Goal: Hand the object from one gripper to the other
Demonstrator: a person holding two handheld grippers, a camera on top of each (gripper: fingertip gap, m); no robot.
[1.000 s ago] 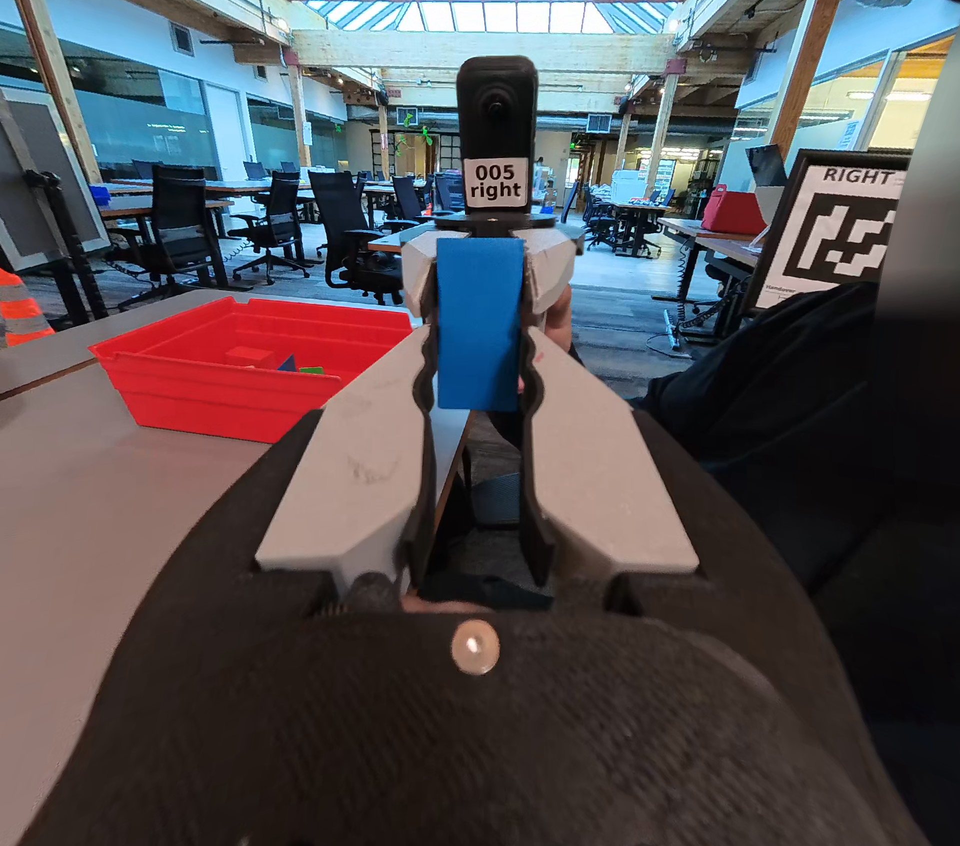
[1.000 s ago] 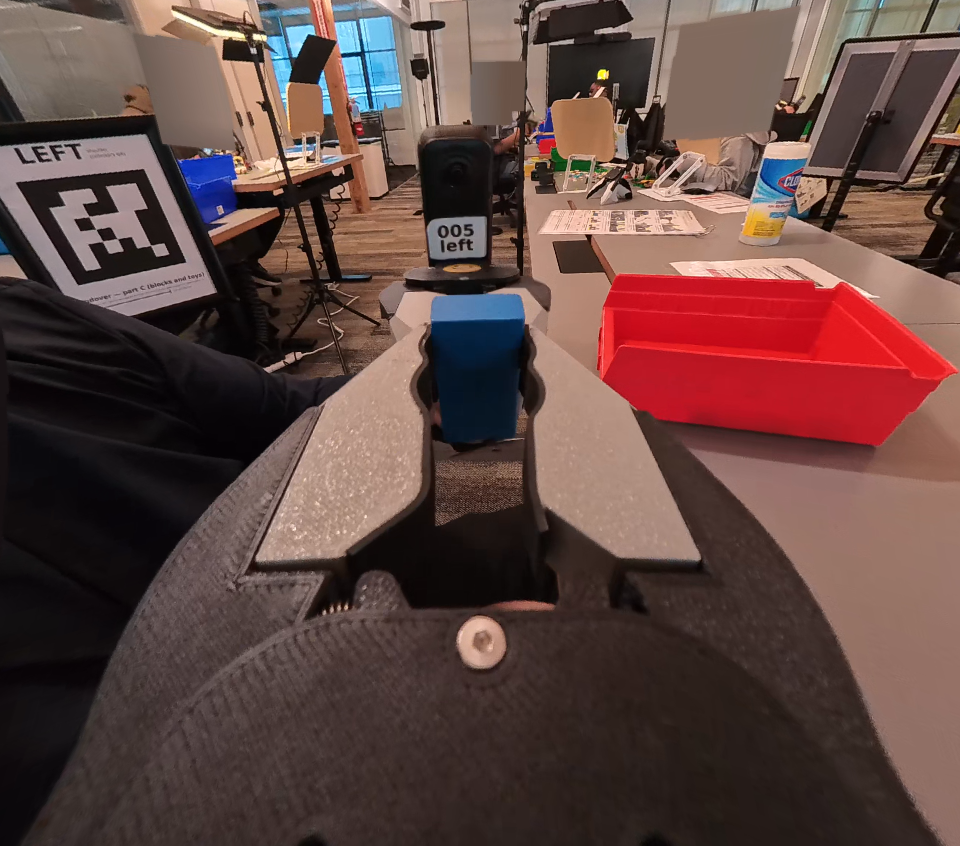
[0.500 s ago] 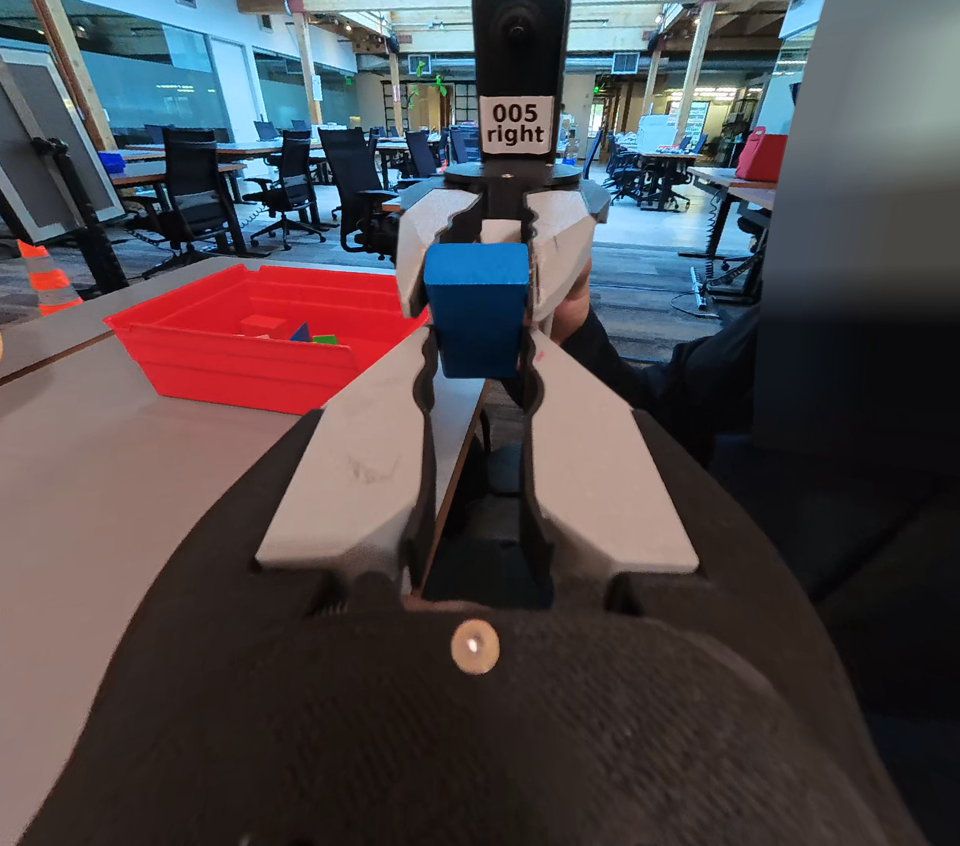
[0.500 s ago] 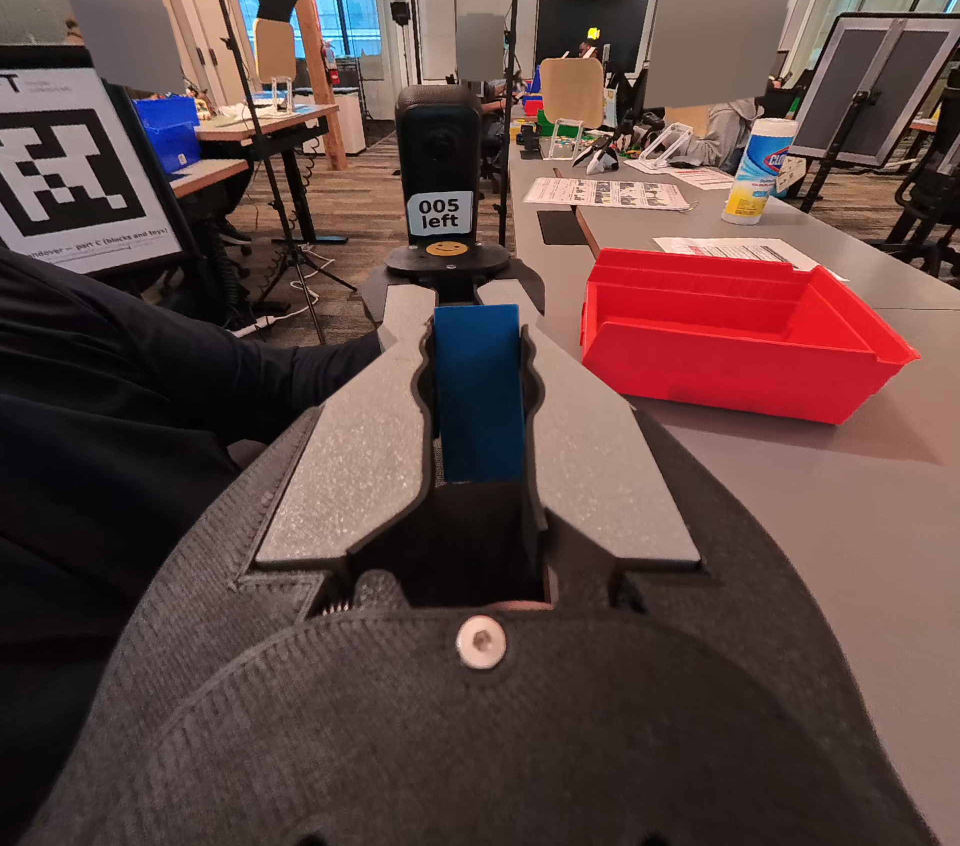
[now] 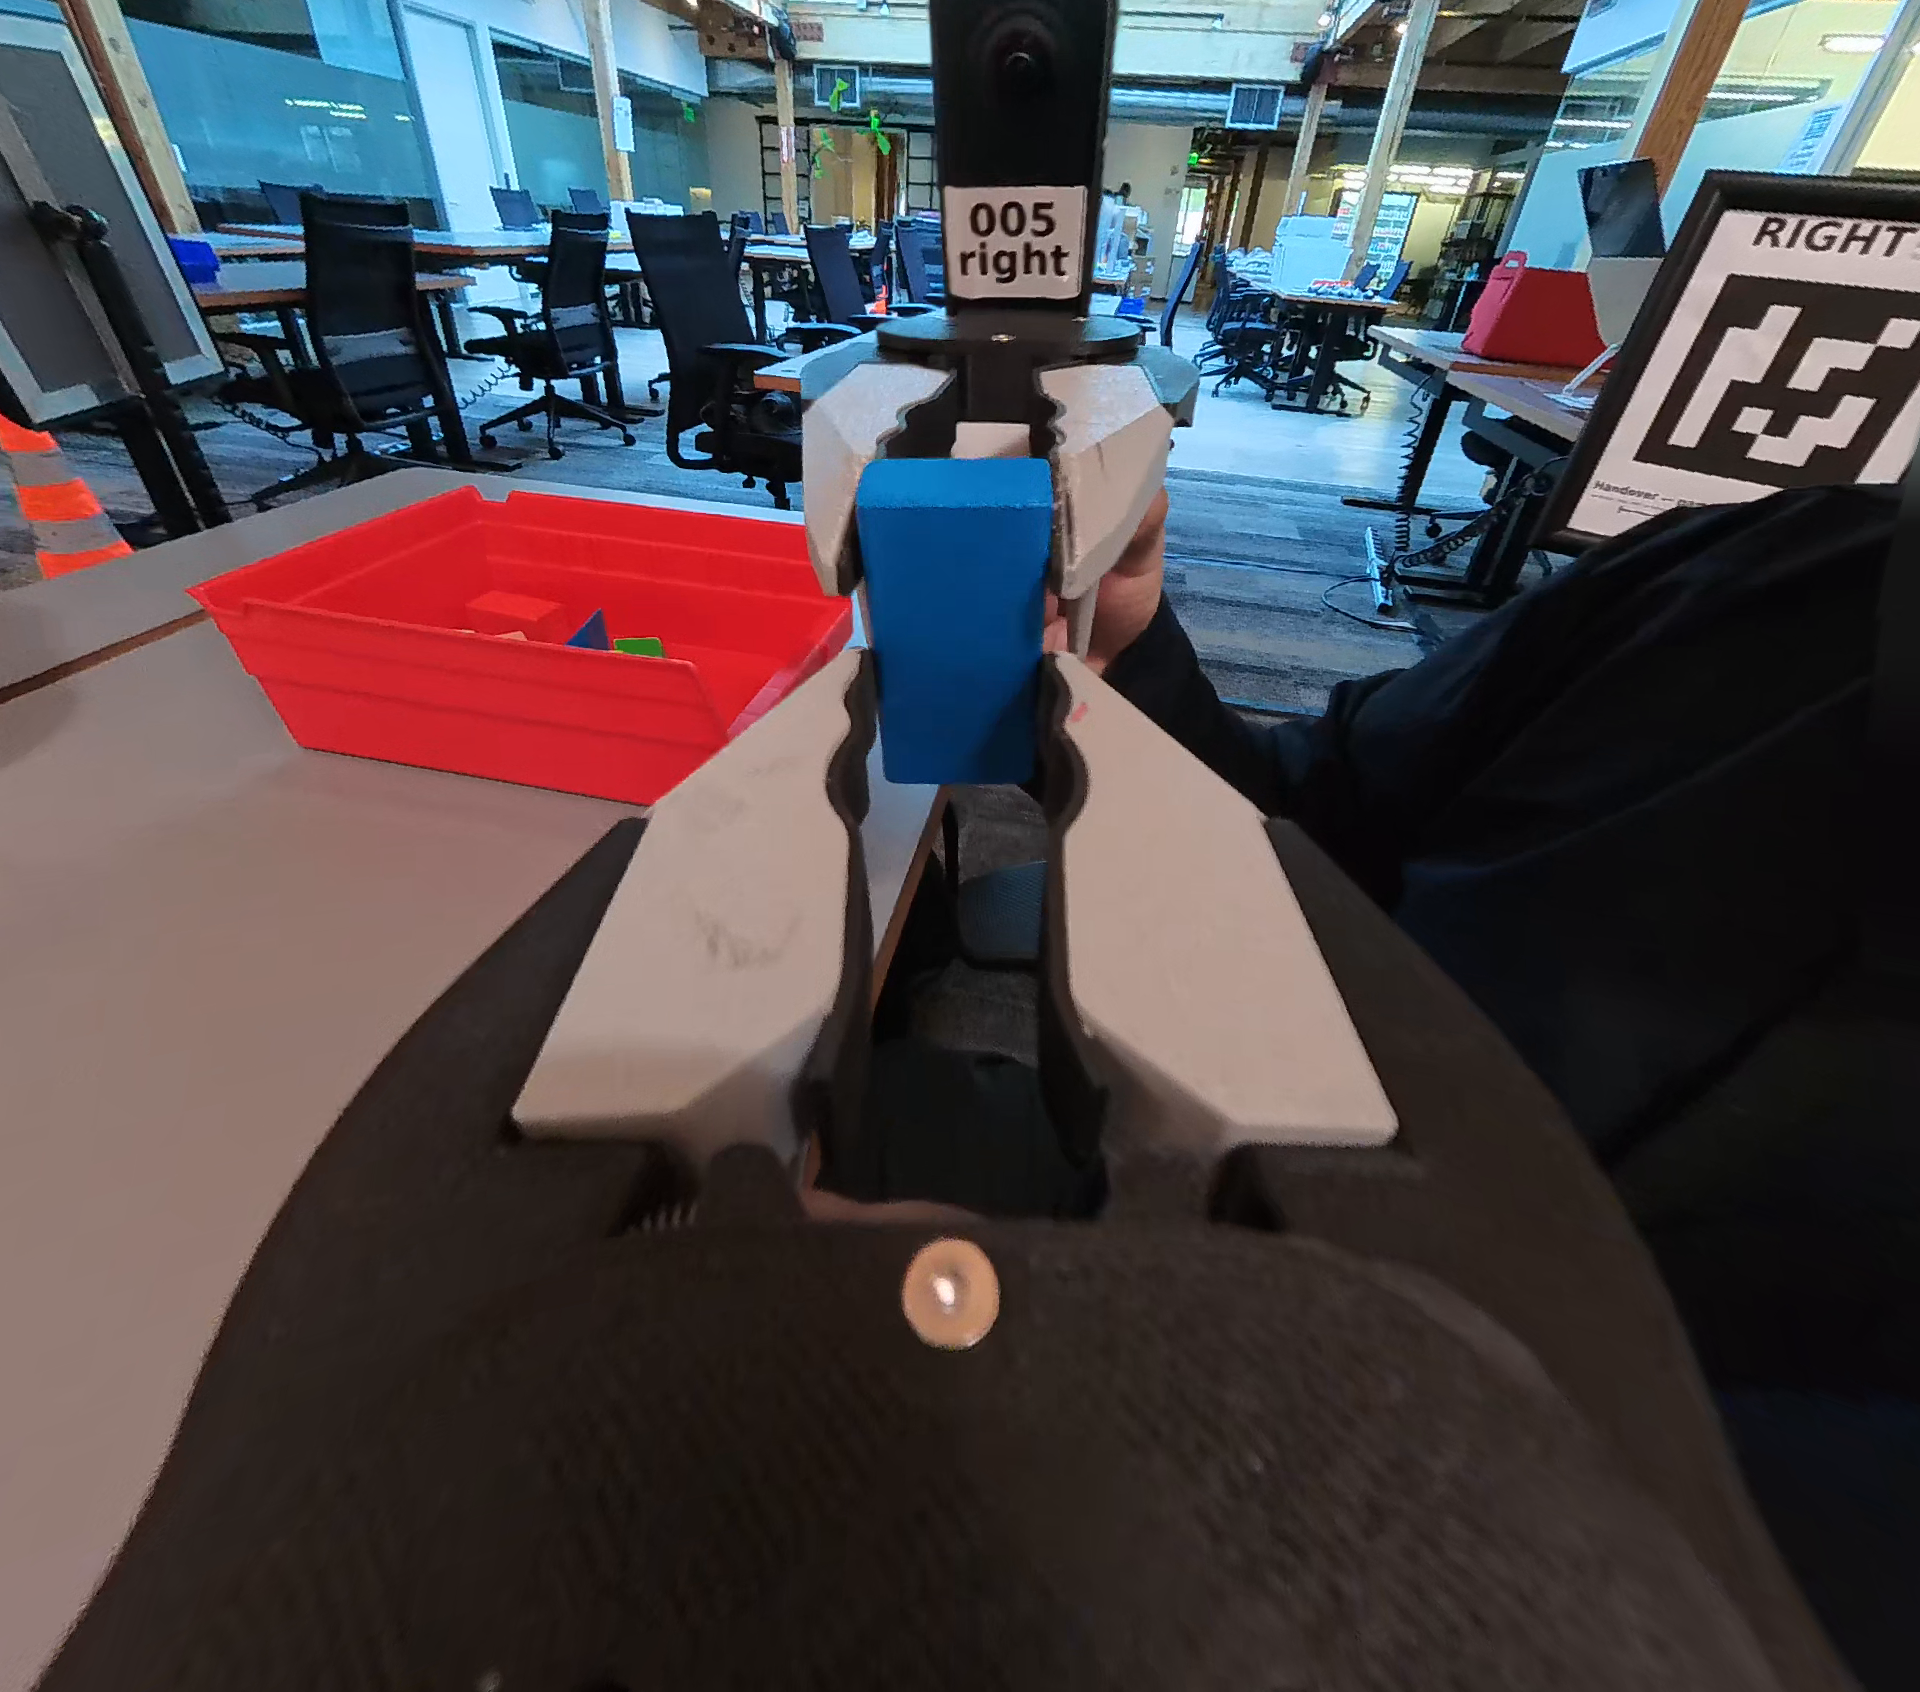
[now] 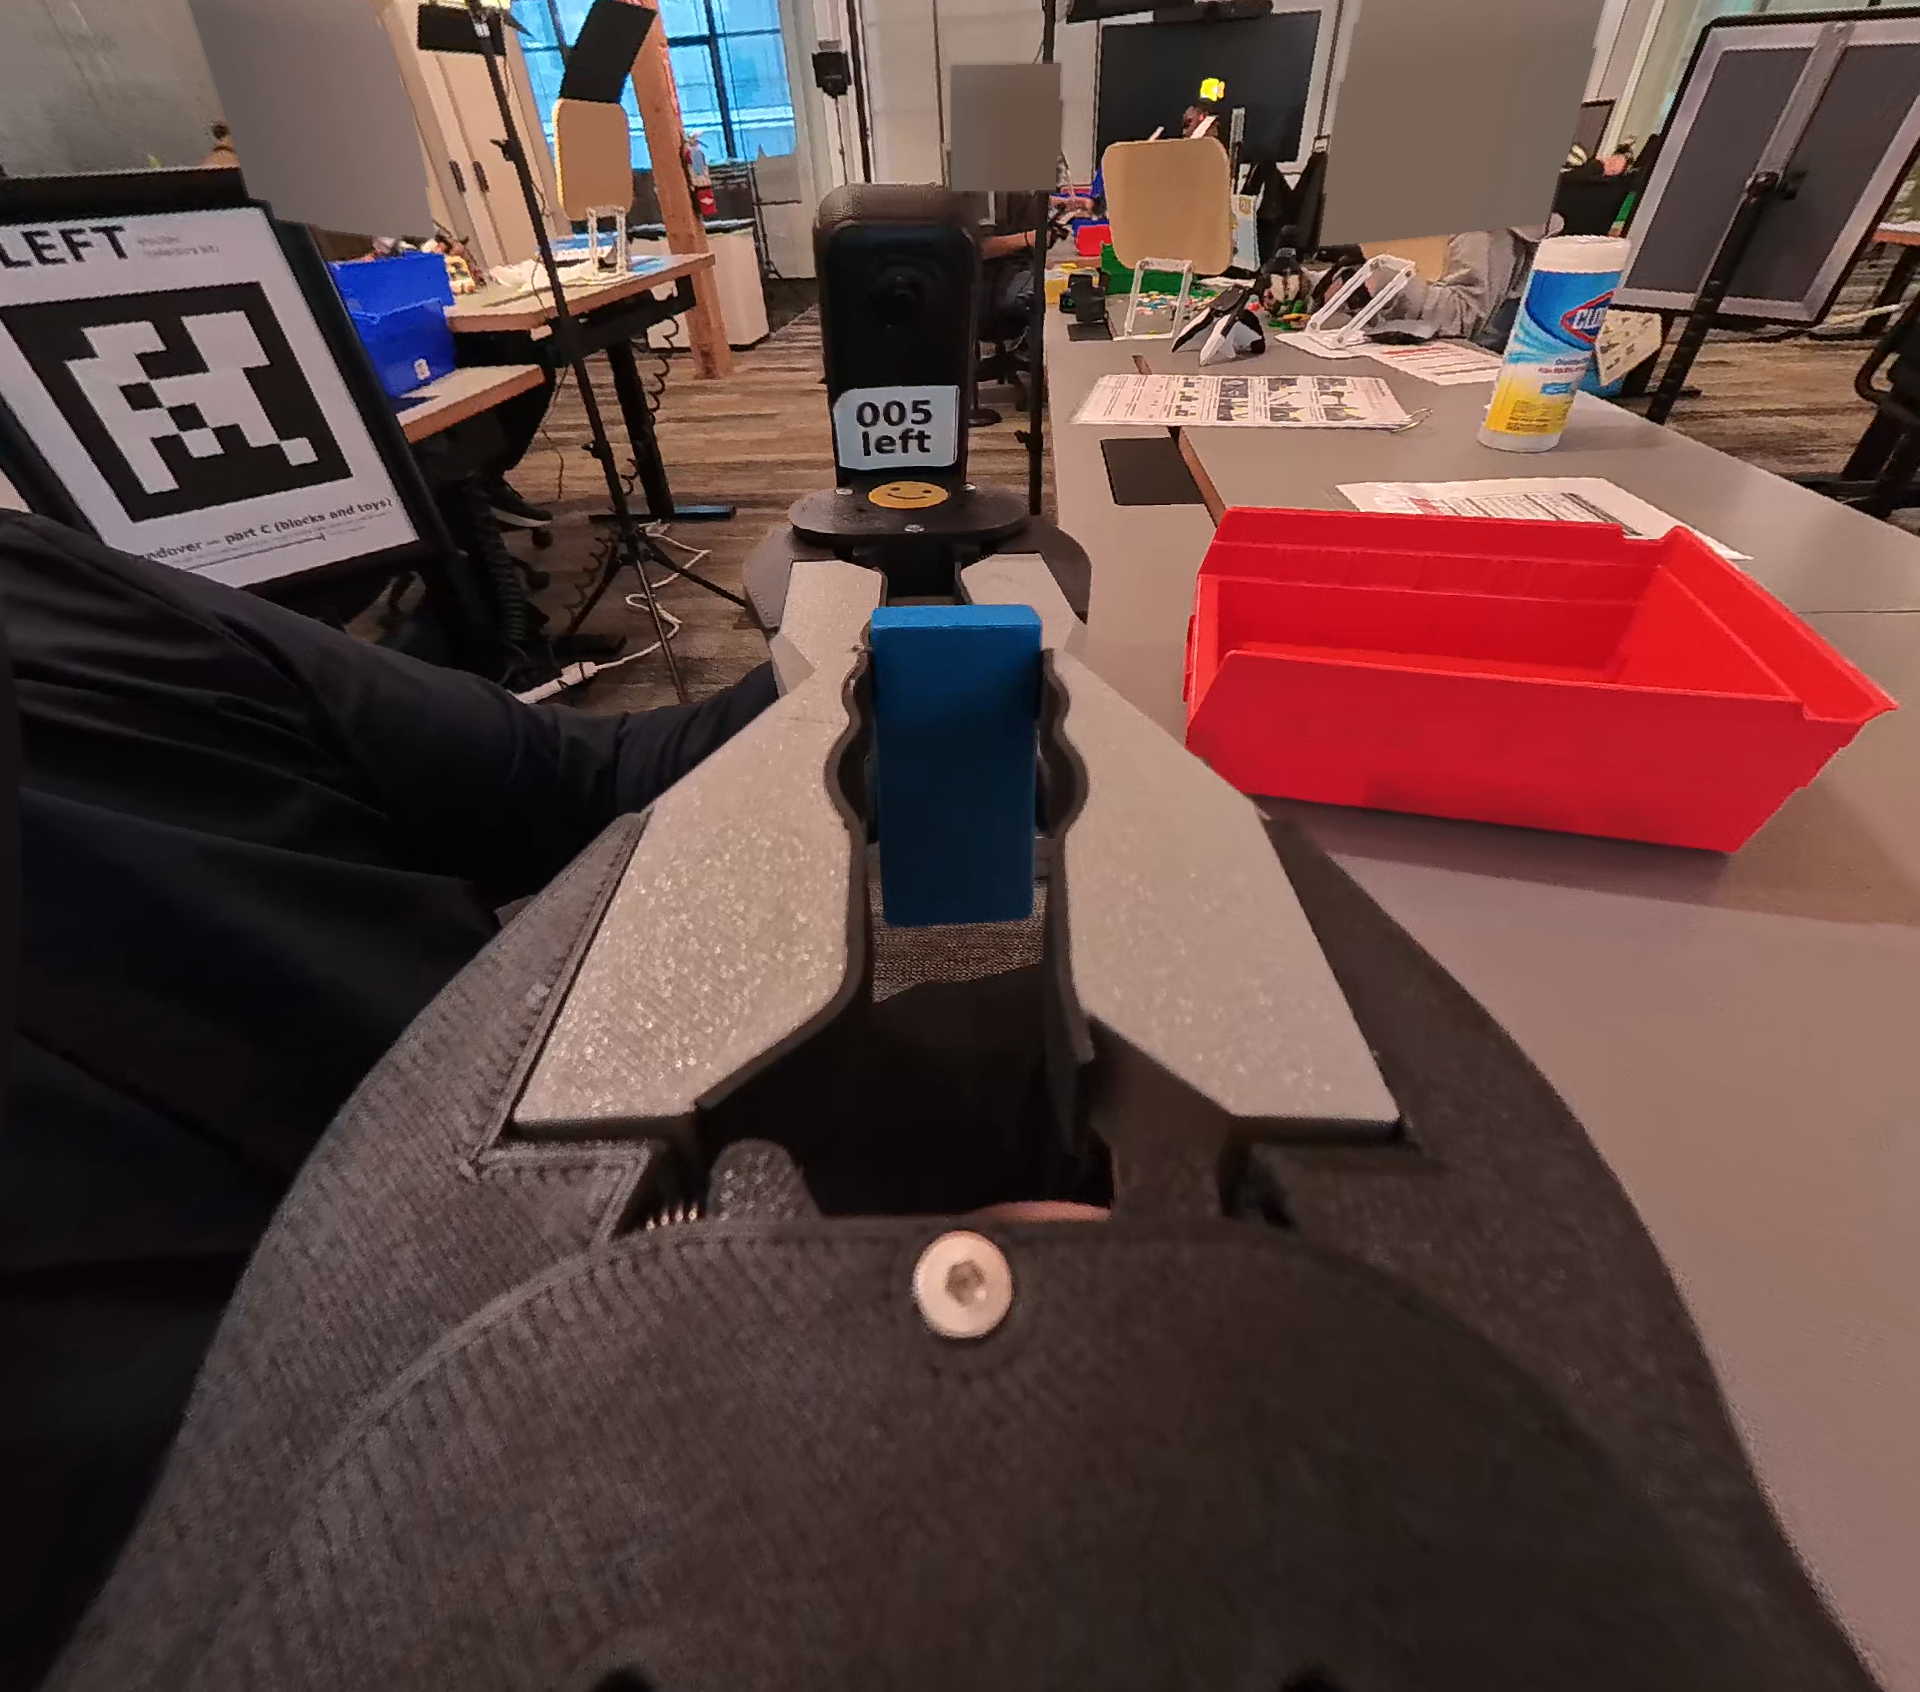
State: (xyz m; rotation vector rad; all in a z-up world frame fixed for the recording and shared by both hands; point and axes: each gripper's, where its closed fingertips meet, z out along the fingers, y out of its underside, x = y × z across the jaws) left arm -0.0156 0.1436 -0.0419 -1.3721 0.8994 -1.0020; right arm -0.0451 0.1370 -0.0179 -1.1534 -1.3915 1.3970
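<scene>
A blue block (image 5: 951, 603) is held in the air between my two grippers, which face each other tip to tip. My left gripper (image 5: 954, 676) is shut on its near end, right at the fingertips. The right gripper's fingers (image 5: 1101, 479) clasp the far end. In the right wrist view the blue block (image 6: 956, 769) sits deep between the fingers of my right gripper (image 6: 956, 676), which is shut on it. The left gripper's fingers (image 6: 821, 624) show just behind it.
A red bin (image 5: 468, 707) with a few small coloured blocks stands on the grey table (image 5: 208, 915); it also shows in the right wrist view (image 6: 1455, 759). A person's dark sleeves (image 6: 260, 811), tag boards (image 5: 1787, 375), papers and a wipes canister (image 6: 1548, 343) lie around. My left and right fingertips are right by each other.
The block now sits deeper between my right fingers, whose jaws have narrowed onto it. It sits a little shallower at my left fingertips. Both views have shifted slightly.
</scene>
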